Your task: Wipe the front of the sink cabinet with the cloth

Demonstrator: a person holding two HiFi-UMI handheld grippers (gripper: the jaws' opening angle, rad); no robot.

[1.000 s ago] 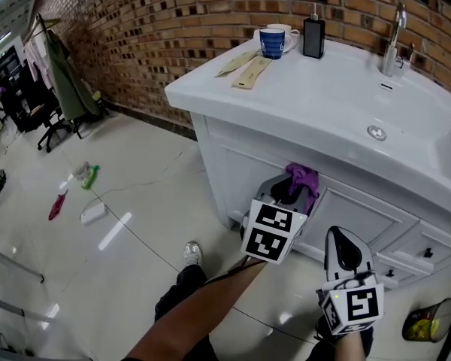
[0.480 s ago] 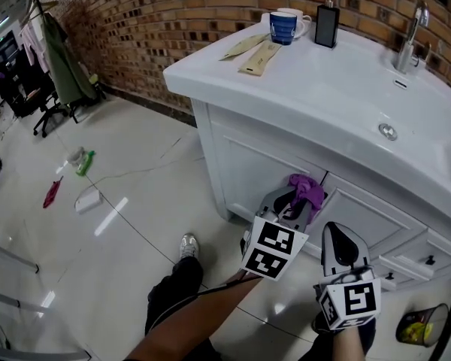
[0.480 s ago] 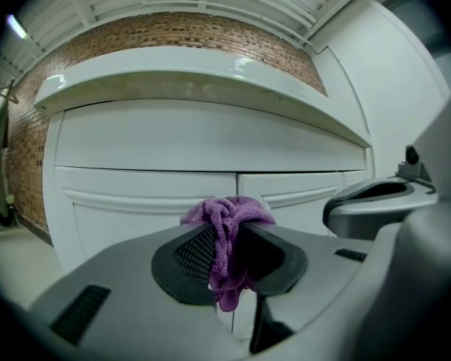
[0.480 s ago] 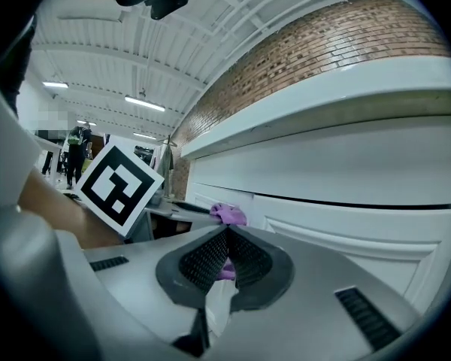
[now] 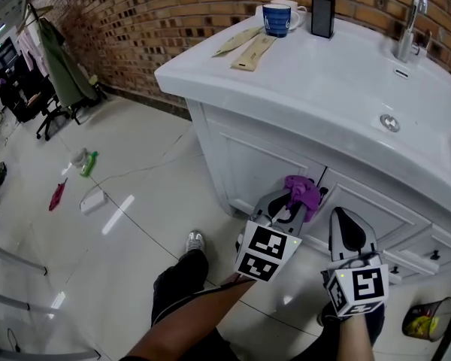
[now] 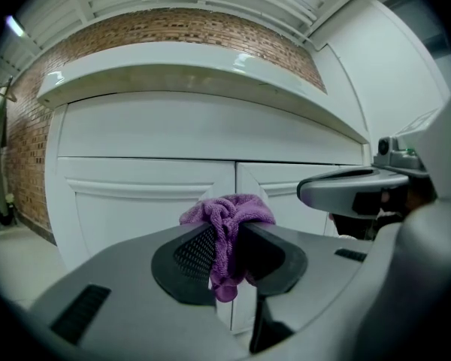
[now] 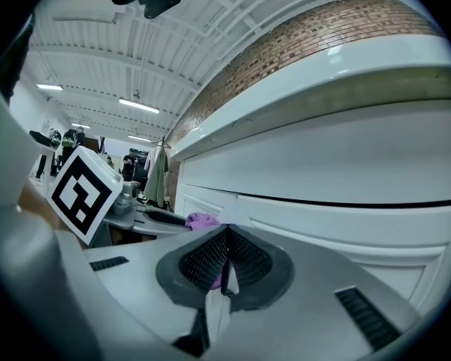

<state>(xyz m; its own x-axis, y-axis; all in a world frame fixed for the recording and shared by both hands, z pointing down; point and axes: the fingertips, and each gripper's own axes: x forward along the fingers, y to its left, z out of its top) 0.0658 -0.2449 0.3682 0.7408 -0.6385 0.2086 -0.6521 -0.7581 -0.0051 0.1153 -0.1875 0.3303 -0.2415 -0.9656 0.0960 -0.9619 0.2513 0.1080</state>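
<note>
The purple cloth (image 5: 304, 192) (image 6: 227, 216) is bunched up in my left gripper (image 5: 292, 204) (image 6: 225, 241). Its jaws are squeezed on the cloth. One end puffs out above the jaws and one end hangs down below them. The cloth is right in front of the white sink cabinet (image 5: 259, 164) (image 6: 143, 138), close to the line where two doors meet. I cannot tell if it touches the door.

My right gripper (image 5: 346, 222) (image 7: 225, 256) is just beside the left one, a bit lower and nearer to me. Its jaws are pressed together and hold nothing. In the right gripper view I see the cabinet front (image 7: 323, 171) running past, and a bit of the purple cloth (image 7: 201, 219) behind the jaws.

On top of the cabinet is the white bench (image 5: 286, 77) with the sink in it. A blue cup (image 5: 276, 19) and a white cup (image 5: 292, 7) stand together at the back. A black soap bottle (image 5: 322, 15) stands near them. Two flat tan packets (image 5: 248, 47) lie in front of the cups. The tap (image 5: 408, 25) is at the far right and the drain (image 5: 390, 122) is lower down.

A brick wall (image 5: 135, 21) is behind the bench. On the shiny floor (image 5: 135, 232), well away to the left, lie a green bottle (image 5: 89, 162), a red thing (image 5: 57, 196) and a white thing (image 5: 93, 201). A small bin (image 5: 425, 322) sits at the bottom right.
</note>
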